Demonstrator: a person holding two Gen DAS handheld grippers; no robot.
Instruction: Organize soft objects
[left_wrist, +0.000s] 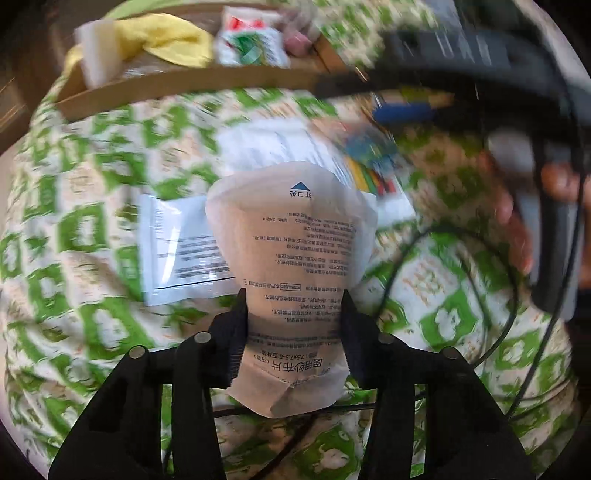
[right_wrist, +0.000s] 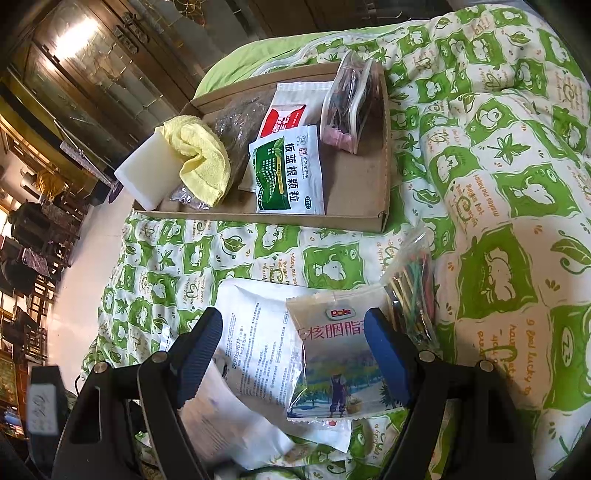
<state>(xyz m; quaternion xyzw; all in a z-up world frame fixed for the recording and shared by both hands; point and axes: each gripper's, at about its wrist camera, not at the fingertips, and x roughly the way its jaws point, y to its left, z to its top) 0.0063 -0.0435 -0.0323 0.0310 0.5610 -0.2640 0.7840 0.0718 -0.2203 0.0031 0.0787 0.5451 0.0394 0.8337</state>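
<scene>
My left gripper (left_wrist: 293, 306) is shut on a white gauze packet (left_wrist: 291, 229) with black print, pinched across its lower half and held above the green-and-white quilt (left_wrist: 92, 206). In the right wrist view that packet shows as a white blur (right_wrist: 221, 424) at the bottom left. My right gripper (right_wrist: 293, 317) stands open over a Dole snack packet (right_wrist: 332, 362) and a white printed packet (right_wrist: 258, 339) lying on the quilt; its left pad is well clear of them. A cardboard tray (right_wrist: 362, 177) lies beyond.
The tray holds a yellow cloth (right_wrist: 199, 162), a white sponge block (right_wrist: 144, 177), a green sachet (right_wrist: 288, 173), a red sachet (right_wrist: 284, 114) and a zip bag (right_wrist: 347, 103). A bag of coloured sticks (right_wrist: 410, 291) lies at the right. Another white packet (left_wrist: 177, 243) lies on the quilt. Cables cross it.
</scene>
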